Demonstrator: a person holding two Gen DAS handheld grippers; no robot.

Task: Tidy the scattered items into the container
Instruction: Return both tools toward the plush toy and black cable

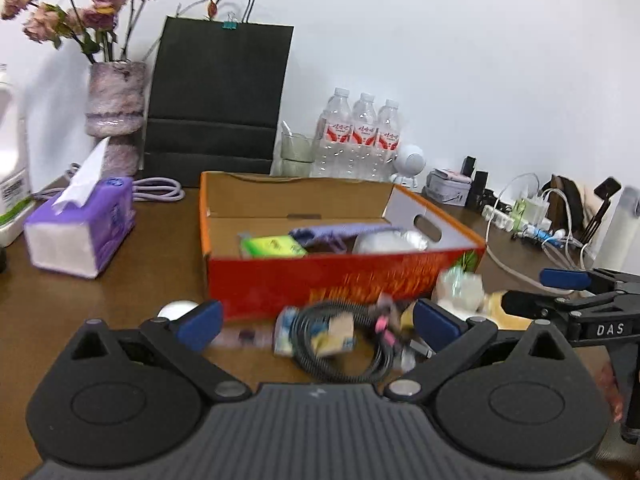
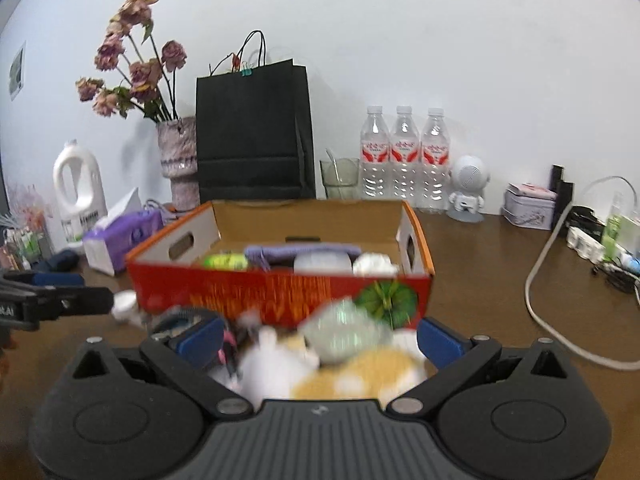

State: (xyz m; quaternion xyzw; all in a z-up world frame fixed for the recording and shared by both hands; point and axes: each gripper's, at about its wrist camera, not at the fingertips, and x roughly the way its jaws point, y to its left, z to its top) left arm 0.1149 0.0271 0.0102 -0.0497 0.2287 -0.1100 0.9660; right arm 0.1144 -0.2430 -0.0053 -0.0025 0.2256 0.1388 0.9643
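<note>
Clutter lies on the bench (image 1: 132, 280) just in front of the box (image 1: 340, 280), and both hand-held grippers hover over it with nothing between their pads. The left hand-held gripper (image 1: 318, 322) stands spread, framing a coiled black cable (image 1: 340, 356) tangled with a small packet (image 1: 340, 336) and something pink; a white round thing (image 1: 176, 310) sits beside its left finger. The right hand-held gripper (image 2: 320, 338) is also spread as wide as it goes, over a soft white-and-tan heap, perhaps a plush toy (image 2: 360, 372), with a pale green wrapped thing (image 2: 346, 336) on top. Blur keeps me from naming these more closely.

The box already holds a green packet (image 1: 276, 246), a lilac cloth (image 1: 336, 232) and white bundles (image 1: 388, 240), so the tidying looks partly done, with the near pile left. The step in hand reads as lining up for the next pick, one gripper per cluster.

Next, each gripper needs to drop onto its chosen item and close, then lift clear of the box's near wall before letting go inside. The cable is the awkward one: a pinch on one loop may drag the packet along or let the coil spill open, so catching several strands together seems wiser. The plush is wide and soft; a bite into its middle should hold. The two grippers sit close side by side, so they want room to avoid knocking each other.
</note>
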